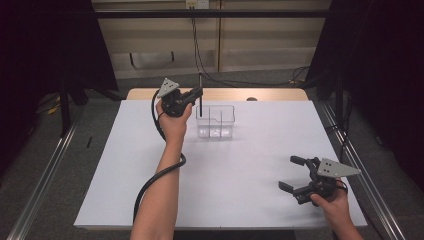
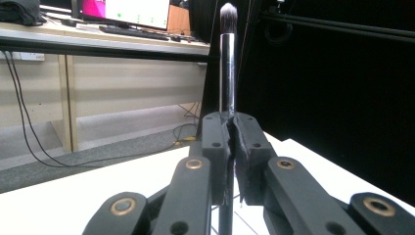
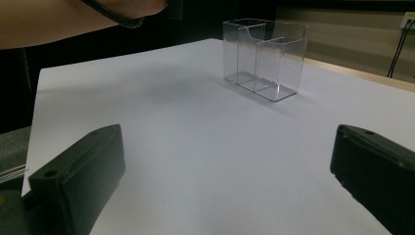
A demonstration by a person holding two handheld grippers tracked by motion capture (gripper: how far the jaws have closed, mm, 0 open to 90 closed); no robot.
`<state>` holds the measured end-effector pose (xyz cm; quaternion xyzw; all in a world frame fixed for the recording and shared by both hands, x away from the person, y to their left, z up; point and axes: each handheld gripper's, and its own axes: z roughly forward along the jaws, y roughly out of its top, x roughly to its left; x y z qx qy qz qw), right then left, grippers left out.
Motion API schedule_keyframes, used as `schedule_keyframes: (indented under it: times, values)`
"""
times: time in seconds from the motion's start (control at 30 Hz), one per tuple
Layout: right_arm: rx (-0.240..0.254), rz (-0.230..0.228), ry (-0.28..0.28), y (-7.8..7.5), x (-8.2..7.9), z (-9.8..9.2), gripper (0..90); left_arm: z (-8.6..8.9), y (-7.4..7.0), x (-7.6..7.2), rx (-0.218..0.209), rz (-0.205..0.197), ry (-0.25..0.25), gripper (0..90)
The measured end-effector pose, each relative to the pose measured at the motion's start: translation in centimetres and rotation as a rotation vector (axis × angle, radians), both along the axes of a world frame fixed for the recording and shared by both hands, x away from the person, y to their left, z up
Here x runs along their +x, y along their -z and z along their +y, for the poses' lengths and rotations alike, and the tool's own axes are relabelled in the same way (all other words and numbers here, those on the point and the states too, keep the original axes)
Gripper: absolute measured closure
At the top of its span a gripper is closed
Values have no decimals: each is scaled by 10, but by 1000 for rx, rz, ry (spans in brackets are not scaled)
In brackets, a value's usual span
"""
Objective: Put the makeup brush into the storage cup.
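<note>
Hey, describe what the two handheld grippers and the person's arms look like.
Both the left gripper and right gripper are black, with linked arms on brass-coloured pivots and blocky black jaws. Each carries a grey three-cornered plate on top. A thick black cable trails from the left one along the forearm. The forearms are bare, with no sleeves visible.

Only the clear divided box stands on the white table; open surface lies all around it.
</note>
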<state>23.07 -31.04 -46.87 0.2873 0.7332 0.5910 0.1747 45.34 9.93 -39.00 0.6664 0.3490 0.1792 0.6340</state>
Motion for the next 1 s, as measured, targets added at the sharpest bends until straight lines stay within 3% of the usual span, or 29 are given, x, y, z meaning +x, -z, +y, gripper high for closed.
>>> schedule_keyframes:
  times: [1.0]
  values:
    - [0,0,-3,0,0,0,0,-1,7,-3,-15,7,-2,841]
